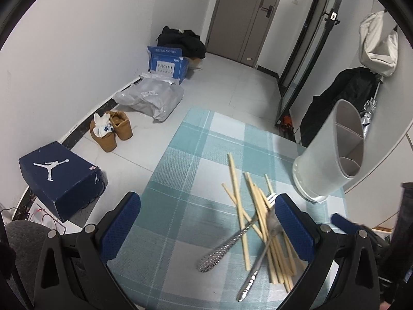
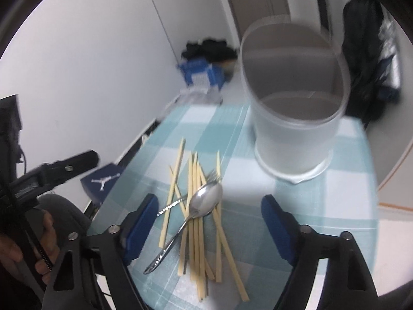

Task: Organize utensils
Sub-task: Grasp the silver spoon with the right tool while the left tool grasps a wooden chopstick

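Two metal pieces and a fork lie tangled in a loose heap of pale wooden chopsticks on my checked teal-and-white tablecloth. I count about ten sticks, square-edged and matte, though the overlaps keep me from an exact figure. On top sits a shiny spoon with a smooth oval bowl and a slim handle running toward my near left. A second handle, dimpled like hammered steel, slants out of the left side of the heap. Only the tines of the fork show at the far edge of the pile.

One grey plastic holder, oval and matte with inner dividers, stands far right of the pile on the cloth, apart from it.

My left gripper has its blue textured pads spread wide over bare cloth and the near left of the heap, gripping nothing. My right gripper also stands well open, its pads straddling the spoon and sticks without pressing on any of them.

Beyond the table's left edge, on the tiled floor, I see one dark blue shoebox, one pair of tan shoes, a grey plastic bag and a blue carton. Nothing blocks the heap.
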{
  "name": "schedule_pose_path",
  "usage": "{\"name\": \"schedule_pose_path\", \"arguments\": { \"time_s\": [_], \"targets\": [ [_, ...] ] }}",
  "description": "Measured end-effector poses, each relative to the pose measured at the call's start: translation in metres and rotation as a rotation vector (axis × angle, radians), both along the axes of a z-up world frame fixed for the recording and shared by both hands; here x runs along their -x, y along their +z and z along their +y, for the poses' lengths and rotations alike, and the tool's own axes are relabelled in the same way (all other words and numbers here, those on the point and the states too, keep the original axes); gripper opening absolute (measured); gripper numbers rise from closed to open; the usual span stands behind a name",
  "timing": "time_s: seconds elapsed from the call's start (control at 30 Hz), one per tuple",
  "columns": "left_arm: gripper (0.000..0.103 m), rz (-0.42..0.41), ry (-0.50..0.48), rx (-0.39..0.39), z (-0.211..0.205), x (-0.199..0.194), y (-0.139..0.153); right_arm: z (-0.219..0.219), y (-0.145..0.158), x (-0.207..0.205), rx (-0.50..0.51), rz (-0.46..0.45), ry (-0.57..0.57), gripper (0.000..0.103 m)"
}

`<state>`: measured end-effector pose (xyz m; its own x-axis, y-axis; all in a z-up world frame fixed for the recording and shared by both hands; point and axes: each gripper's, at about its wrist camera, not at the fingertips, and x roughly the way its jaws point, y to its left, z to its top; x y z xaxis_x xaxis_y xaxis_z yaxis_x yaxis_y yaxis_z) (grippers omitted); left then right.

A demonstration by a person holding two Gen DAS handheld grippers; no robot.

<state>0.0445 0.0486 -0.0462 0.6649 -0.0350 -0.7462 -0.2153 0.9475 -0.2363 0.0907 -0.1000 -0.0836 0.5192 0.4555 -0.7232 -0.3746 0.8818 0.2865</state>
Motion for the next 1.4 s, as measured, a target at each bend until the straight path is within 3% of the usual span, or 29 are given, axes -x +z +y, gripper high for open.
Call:
{"name": "schedule_pose_path", "arguments": {
  "time_s": [0.1,0.2,0.37,0.47,0.5,0.63,0.97,1.17,1.4],
  "targets": [
    [0.102,0.029,0.008,0.024,0.008,-0.005,-0.008,0.011,-0.021,-0.02,-0.007,0.08,0.031,0.068],
    [0.102,0.053,0.016,0.051,0.014,-0.01,-0.015,0.018,-0.039,-0.034,0.008,0.132,0.036,0.066],
    [0.102,0.075,0.022,0.062,0.019,-0.017,-0.022,0.02,-0.051,-0.046,0.018,0.178,0.021,0.058],
    [0.102,0.09,0.022,0.065,0.021,-0.021,-0.025,0.02,-0.058,-0.052,0.03,0.197,0.029,0.036],
    [0.102,0.093,0.023,0.063,0.021,-0.022,-0.025,0.02,-0.059,-0.053,0.034,0.2,0.029,0.023],
    [0.102,0.104,0.02,0.042,0.019,-0.025,-0.026,0.008,-0.055,-0.05,-0.013,0.215,0.03,0.008],
    [0.102,0.159,-0.005,-0.022,0.01,-0.03,-0.032,-0.016,-0.038,-0.042,-0.088,0.15,0.027,0.003],
    [0.102,0.228,-0.04,0.028,0.005,-0.046,-0.038,-0.032,-0.016,-0.04,-0.109,0.069,0.027,0.001],
    [0.102,0.256,-0.054,0.014,-0.006,-0.079,-0.04,-0.05,0.001,-0.031,-0.133,-0.008,0.005,0.001]
  ]
}}
